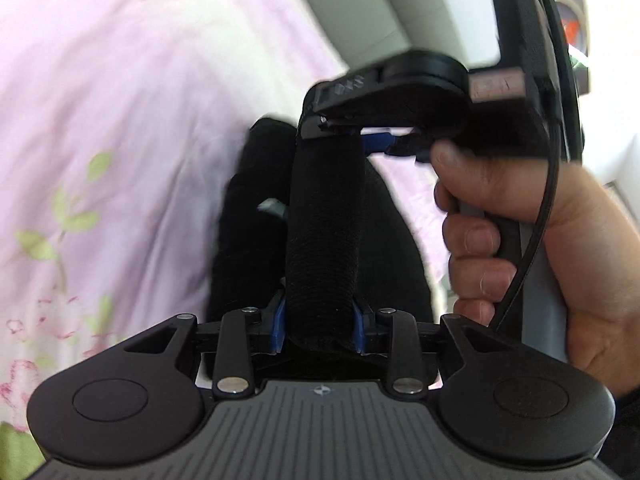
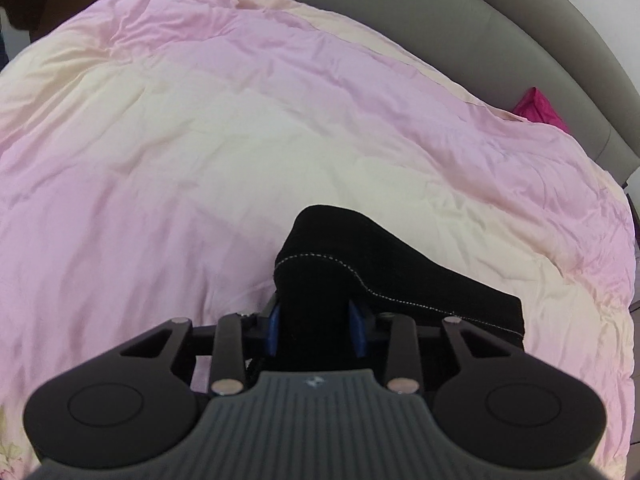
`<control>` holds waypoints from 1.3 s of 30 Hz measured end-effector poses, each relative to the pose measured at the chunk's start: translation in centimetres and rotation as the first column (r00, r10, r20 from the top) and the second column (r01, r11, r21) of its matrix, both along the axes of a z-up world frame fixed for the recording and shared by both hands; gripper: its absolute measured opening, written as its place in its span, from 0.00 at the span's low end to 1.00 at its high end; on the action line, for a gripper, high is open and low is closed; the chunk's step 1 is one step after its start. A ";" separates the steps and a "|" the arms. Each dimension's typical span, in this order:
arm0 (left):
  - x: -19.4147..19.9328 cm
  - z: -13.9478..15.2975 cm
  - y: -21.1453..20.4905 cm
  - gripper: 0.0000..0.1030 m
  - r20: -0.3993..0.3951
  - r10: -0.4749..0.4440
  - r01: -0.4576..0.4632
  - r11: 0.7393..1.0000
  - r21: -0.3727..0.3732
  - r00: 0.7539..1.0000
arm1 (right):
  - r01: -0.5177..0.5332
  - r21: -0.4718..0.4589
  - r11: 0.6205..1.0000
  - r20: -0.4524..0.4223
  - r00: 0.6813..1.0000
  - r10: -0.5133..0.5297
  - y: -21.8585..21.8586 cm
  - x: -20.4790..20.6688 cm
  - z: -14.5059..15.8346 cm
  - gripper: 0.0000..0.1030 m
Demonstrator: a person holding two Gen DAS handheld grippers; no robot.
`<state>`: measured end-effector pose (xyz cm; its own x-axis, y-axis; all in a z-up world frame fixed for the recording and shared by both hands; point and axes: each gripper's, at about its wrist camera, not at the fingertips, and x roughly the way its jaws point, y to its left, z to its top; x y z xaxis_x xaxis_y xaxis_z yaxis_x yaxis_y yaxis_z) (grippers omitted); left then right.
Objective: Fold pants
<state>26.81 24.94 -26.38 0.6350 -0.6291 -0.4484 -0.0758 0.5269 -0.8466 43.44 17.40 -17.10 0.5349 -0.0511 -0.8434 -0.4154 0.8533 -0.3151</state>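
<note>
Big pink duvet [image 2: 200, 140] underneath. Black pants [image 1: 324, 220] strung taut between both claws, long axis straight from left gripper [image 1: 320, 326] to right gripper [image 1: 360, 132]. Both clamped tight on fabric, pretty close together.

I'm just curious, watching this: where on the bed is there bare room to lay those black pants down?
The wide bare stretch of the pink quilt lies ahead of the right claw, bordered by the grey headboard beyond and a magenta cloth far right. It is crowded near the left claw, where the black pants hang between both claws beside the right hand.
</note>
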 end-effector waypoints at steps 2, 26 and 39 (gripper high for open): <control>0.7 -2.2 -0.2 0.37 -0.018 -0.020 0.020 1.000 -0.013 1.000 | -0.026 -0.077 0.997 -0.011 1.000 0.025 0.9 0.3 -2.6 0.33; 1.6 -1.4 -2.5 0.42 0.032 -0.080 0.074 0.986 0.152 0.996 | 0.100 0.503 0.858 0.055 0.988 -0.147 -26.4 -13.7 -4.9 0.45; -1.5 1.0 -2.3 0.57 0.068 -0.022 0.002 0.961 0.278 0.997 | 0.264 0.668 0.696 -0.064 0.952 -0.301 -34.7 -17.1 -6.9 0.44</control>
